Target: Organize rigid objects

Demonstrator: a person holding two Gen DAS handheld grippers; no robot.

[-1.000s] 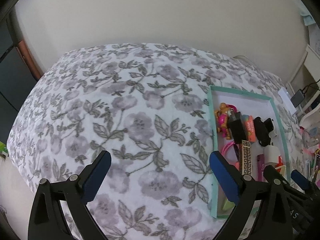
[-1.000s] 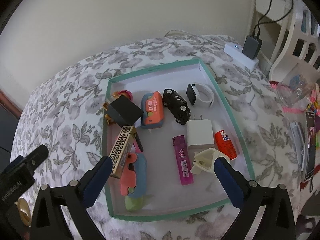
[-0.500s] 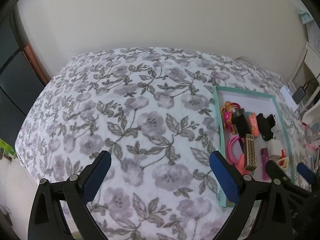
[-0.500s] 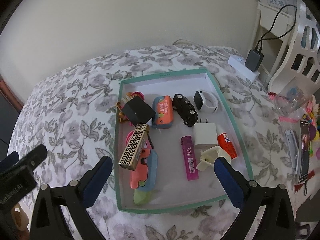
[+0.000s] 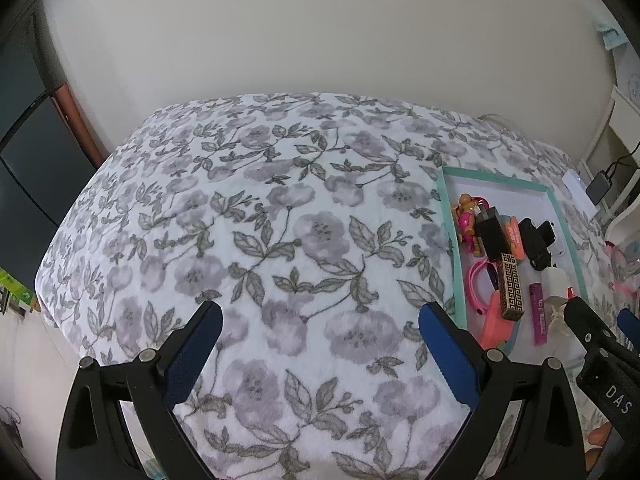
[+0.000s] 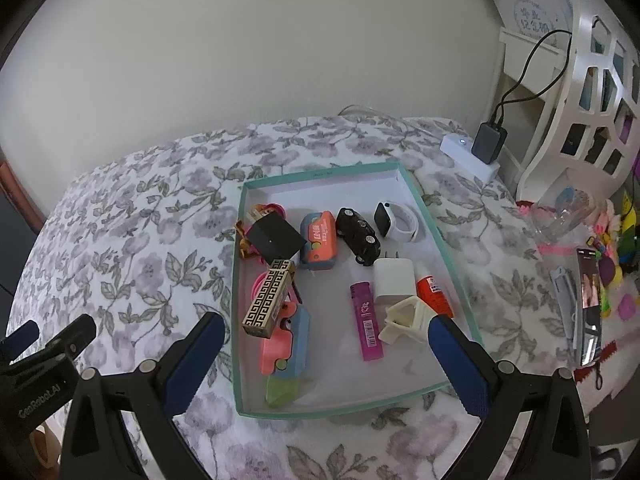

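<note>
A teal-rimmed white tray [image 6: 316, 175] lies on the floral bedspread and holds several small rigid objects: a black charger block [image 6: 274, 238], an orange and blue case [image 6: 319, 240], a black toy car [image 6: 358, 234], a white smartwatch [image 6: 394, 222], a gold patterned box [image 6: 269, 298], a purple lighter [image 6: 367, 320], a white plug [image 6: 393, 282]. My right gripper [image 6: 326, 334] is open and empty, above the tray's near end. My left gripper [image 5: 320, 326] is open and empty over bare bedspread, left of the tray [image 5: 445, 200].
A white power strip with a black adapter [image 6: 488, 144] lies beyond the tray by a white shelf [image 6: 600, 80]. Loose clutter, including a nail clipper [image 6: 564, 304] and colourful toys [image 6: 612, 264], lies at the right. The bed edge drops off at the left [image 5: 44, 280].
Both grippers have pulled back and up from the bed; the tray and bedspread look smaller and farther. Both stay open and empty.
</note>
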